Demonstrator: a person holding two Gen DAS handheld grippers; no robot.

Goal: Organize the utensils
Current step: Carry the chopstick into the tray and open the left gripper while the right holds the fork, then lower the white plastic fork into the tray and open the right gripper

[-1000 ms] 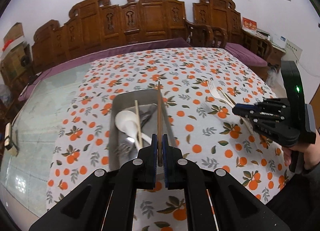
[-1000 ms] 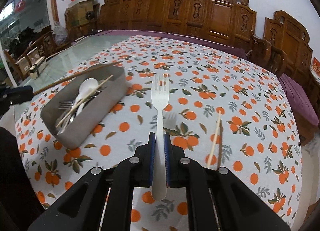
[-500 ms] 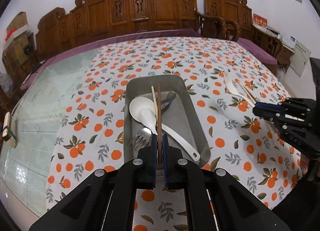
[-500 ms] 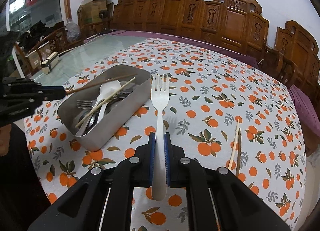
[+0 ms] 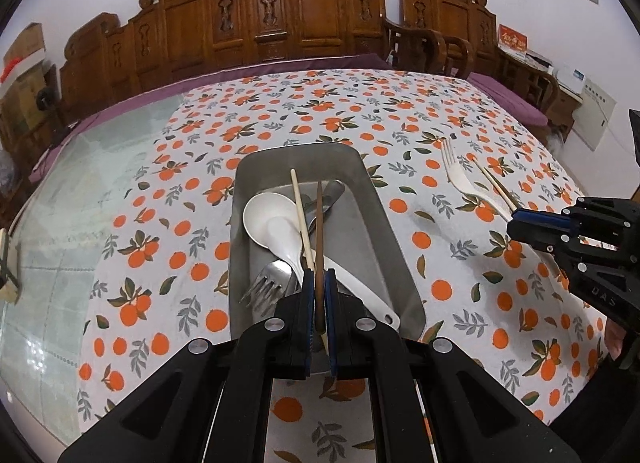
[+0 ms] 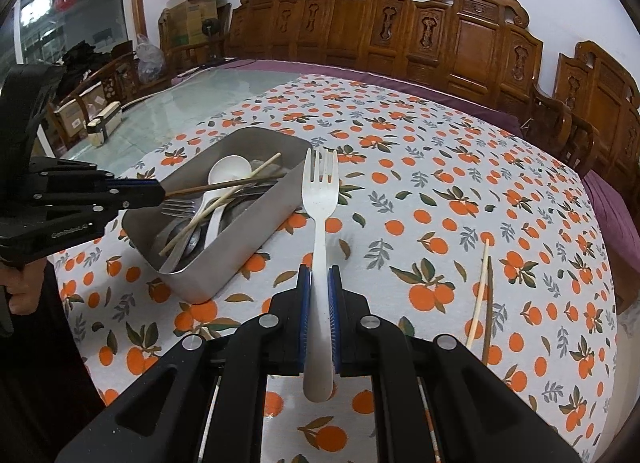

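The left tool (image 5: 319,295) is pinching a dark brown chopstick (image 5: 319,231) between its blue pads, with the stick reaching forward over the grey metal tray (image 5: 400,263) that sits on the surface (image 5: 160,223), which wears an orange-patterned cloth. In the right wrist view that stick crosses the tray's near-left corner at a low slant, its far end above the utensils inside. Lying in the tray are a white spoon (image 5: 272,223), a pale chopstick (image 5: 301,219) that crosses over the spoon's bowl, a metal fork (image 5: 266,285) with its tines toward the left tool, and some darker metal pieces underneath that are too jumbled to tell apart. The right tool (image 6: 319,287) is pressed onto the handle of a white fork (image 6: 320,199), tines pointing away and hanging just beside the tray's right wall, above the cloth. Well to the right of the tray, two more chopsticks (image 6: 480,295), one pale and one dark, lie side by side on the cloth. A hand (image 6: 20,295) grips the left tool's handle at the edge of the right wrist view.
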